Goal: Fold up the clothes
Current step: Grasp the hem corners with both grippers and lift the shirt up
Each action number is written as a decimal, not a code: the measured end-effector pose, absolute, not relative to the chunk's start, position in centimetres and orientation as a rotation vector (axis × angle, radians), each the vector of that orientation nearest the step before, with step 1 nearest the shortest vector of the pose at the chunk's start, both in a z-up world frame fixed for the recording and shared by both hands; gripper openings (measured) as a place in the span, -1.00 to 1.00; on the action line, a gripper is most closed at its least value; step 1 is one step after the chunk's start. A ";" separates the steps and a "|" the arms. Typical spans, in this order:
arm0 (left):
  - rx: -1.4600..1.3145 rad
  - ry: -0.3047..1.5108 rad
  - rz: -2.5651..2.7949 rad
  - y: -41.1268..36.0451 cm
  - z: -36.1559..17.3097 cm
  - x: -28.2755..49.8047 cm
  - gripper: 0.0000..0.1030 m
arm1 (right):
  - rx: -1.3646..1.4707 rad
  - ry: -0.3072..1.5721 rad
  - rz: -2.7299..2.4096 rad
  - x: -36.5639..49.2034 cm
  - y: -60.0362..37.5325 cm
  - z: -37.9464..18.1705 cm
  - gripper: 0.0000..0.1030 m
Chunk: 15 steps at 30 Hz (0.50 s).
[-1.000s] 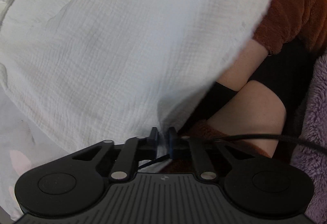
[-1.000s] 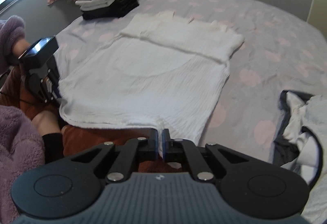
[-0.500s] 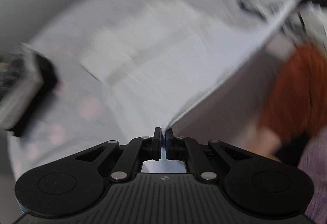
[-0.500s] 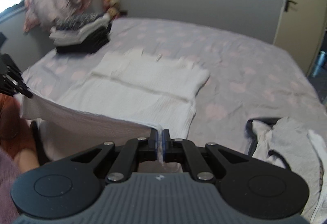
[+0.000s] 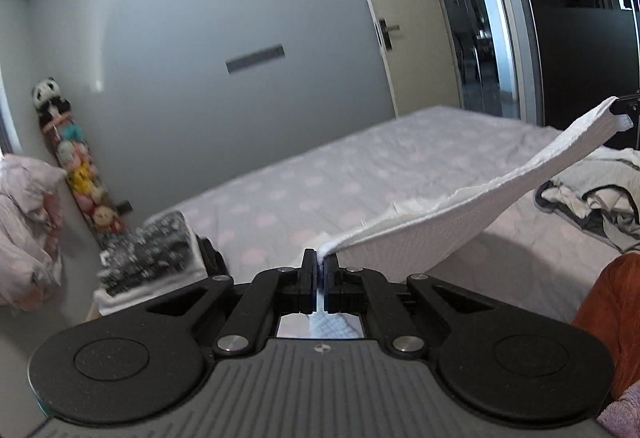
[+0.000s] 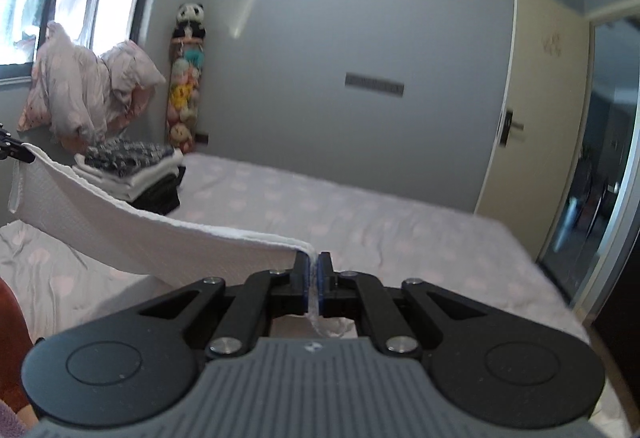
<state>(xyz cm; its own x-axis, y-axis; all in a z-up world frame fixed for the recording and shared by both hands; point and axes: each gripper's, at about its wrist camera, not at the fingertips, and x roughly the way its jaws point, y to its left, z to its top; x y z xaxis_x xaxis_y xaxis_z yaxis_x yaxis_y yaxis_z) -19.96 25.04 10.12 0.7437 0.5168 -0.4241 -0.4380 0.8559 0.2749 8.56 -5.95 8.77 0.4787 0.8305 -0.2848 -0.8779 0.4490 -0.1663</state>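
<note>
Left tool (image 5: 320, 258) pinched tight on corner of white crinkly-weave garment (image 5: 460, 214), right tool (image 6: 313, 262) clamped on other corner. Cloth stretched in saggy band above lilac dotted bed (image 6: 360, 222). Neat folded stack (image 6: 132, 174) near corner.

- Left wrist view looks slightly downward along the left gripper (image 5: 319, 266), low and close above the bed (image 5: 320, 190), toward the grey wall (image 5: 240, 18).
- Right wrist view does likewise behind the right gripper (image 6: 313, 270).
- Shared: stretched white garment (image 5: 460, 214), door (image 5: 400, 18) at 2 o'clock, folded stack (image 6: 132, 170).
</note>
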 end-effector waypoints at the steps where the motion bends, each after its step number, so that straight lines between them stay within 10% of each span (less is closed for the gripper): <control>1: 0.166 0.498 0.528 24.7 10.5 -20.4 -0.94 | -0.305 0.156 1.064 8.0 -6.4 9.0 -0.91; 15: 0.166 0.544 0.487 21.4 8.7 -25.9 -0.94 | -0.243 0.110 1.075 1.0 -13.9 7.7 -0.91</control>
<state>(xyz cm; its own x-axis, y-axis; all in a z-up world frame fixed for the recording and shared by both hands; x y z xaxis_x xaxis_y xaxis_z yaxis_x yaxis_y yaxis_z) -25.93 21.41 8.72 0.7455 0.4857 -0.4563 -0.3993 0.8737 0.2777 1.02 -13.88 7.72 0.4735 0.8563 -0.2065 -0.8803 0.4523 -0.1431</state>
